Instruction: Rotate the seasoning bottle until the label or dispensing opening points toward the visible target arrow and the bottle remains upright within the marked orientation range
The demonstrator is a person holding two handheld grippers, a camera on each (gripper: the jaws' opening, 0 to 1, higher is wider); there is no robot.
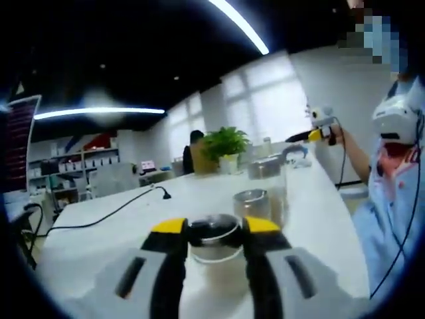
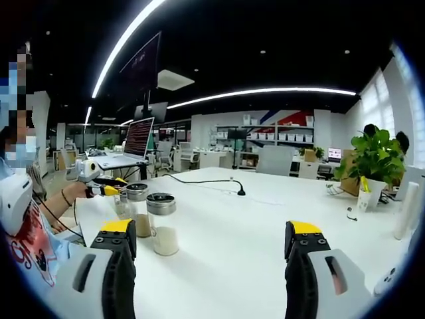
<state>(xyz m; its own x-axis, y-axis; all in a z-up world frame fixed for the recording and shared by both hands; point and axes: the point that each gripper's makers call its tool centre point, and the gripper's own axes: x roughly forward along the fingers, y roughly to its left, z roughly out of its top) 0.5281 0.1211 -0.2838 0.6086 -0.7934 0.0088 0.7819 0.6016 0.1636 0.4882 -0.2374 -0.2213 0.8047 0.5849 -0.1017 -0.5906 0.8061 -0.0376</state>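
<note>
The left gripper point(image 1: 214, 234), seen in the left gripper view with black jaws and yellow tips, is clamping the clear glass seasoning bottle with a dark metal lid point(image 1: 212, 242). One jaw is bearing on each side of the bottle just under the lid. The bottle is standing upright on the white table point(image 1: 312, 219), near the edge closest to the person. A second glass jar with a silver lid point(image 1: 252, 203) is standing just behind it, and a taller clear container point(image 1: 265, 174) is standing further back.

The right gripper point(image 2: 211, 242) is hanging above bare tabletop with its jaws wide apart and nothing between them. In the right gripper view, the left gripper point(image 2: 106, 188) is reaching in from the left side toward two lidded glass bottles point(image 2: 151, 222) that are standing close together. A black cable point(image 2: 206, 183), a green potted plant point(image 2: 374, 166) and an open laptop point(image 2: 133, 143) are sitting further off on the same table.

Progress assessment: the grasp is complete and the bottle is upright. No target arrow or orientation marking is discernible on the table, and the label and dispensing opening cannot be made out, so the bottle's heading cannot be judged. The rotation, and its verification against the mark, appear to be outstanding.
</note>
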